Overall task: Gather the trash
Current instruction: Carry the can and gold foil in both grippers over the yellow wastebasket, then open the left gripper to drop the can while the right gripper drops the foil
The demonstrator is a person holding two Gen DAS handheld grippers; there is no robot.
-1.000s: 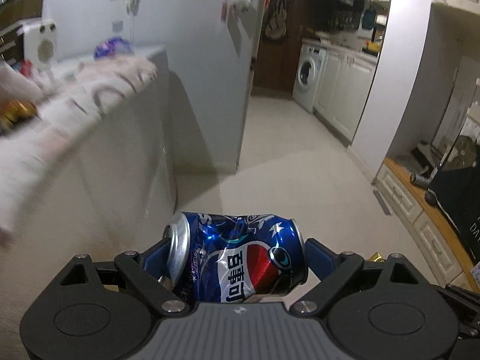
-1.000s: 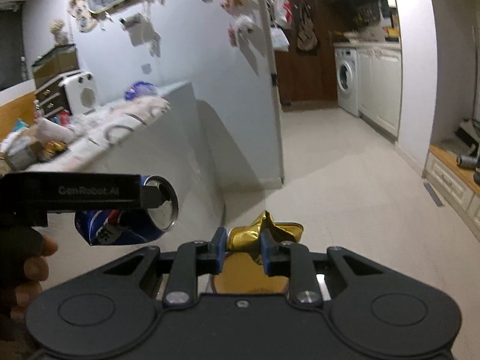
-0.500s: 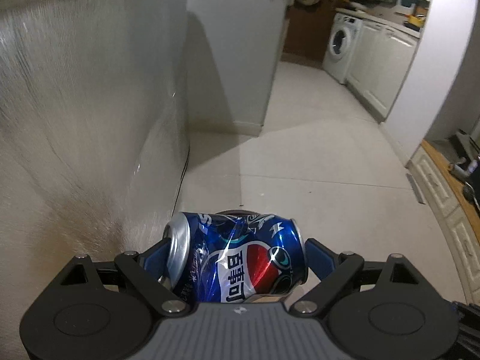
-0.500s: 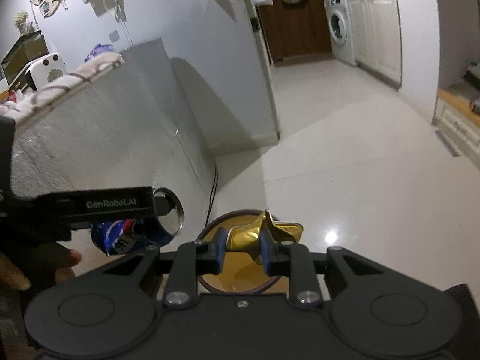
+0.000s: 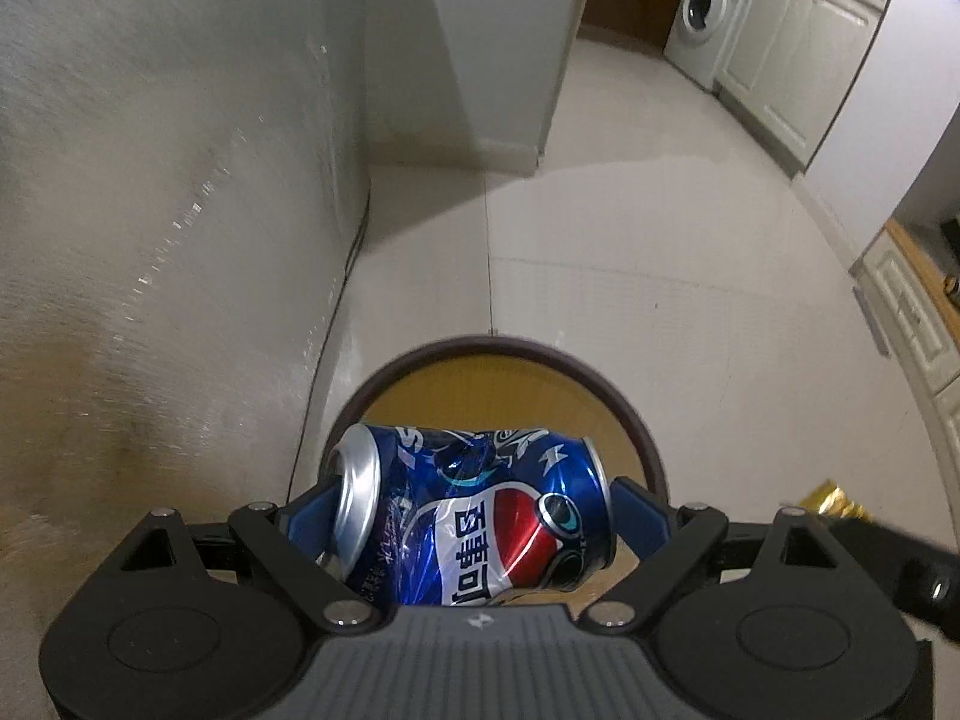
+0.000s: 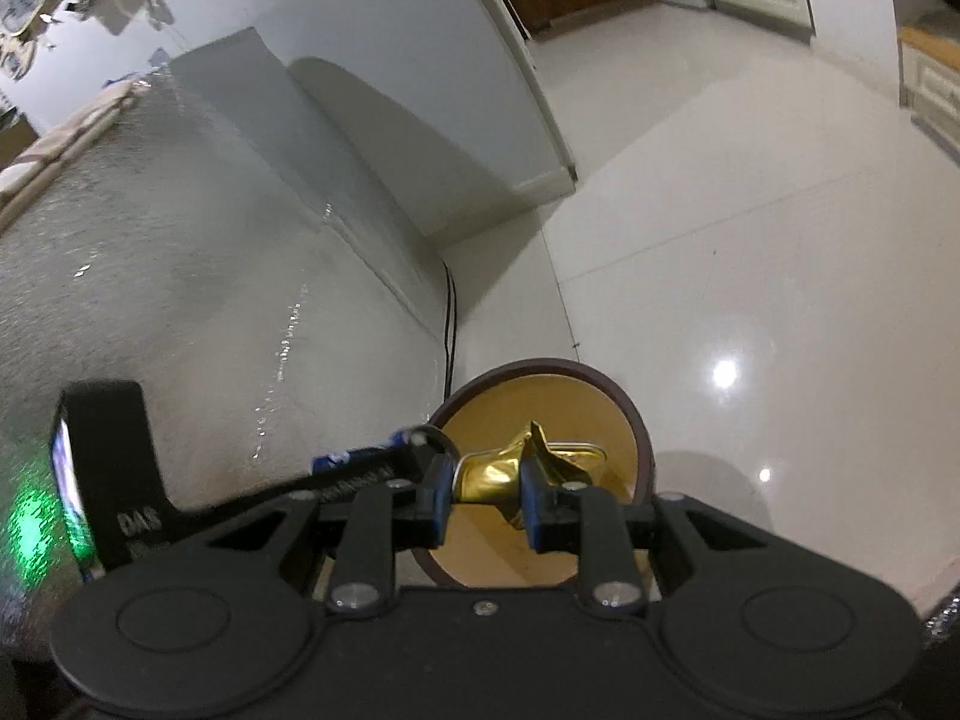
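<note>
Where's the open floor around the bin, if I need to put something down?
Free: the pale tiled floor right of the round bin and beyond it toward the washing machine. Crowded: the bin's left side, tight against the counter panel, with a cable there.

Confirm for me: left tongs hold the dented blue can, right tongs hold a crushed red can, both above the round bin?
Not quite. The right tongs hold a crushed gold can, not red, as the right wrist view shows. The left tongs do hold the blue can, both above the round bin.

Pale glossy floor tiles [image 6: 750,240], grey wall [image 5: 468,30], white cabinets [image 5: 780,60] and what looks like a washing machine [image 5: 699,6].
</note>
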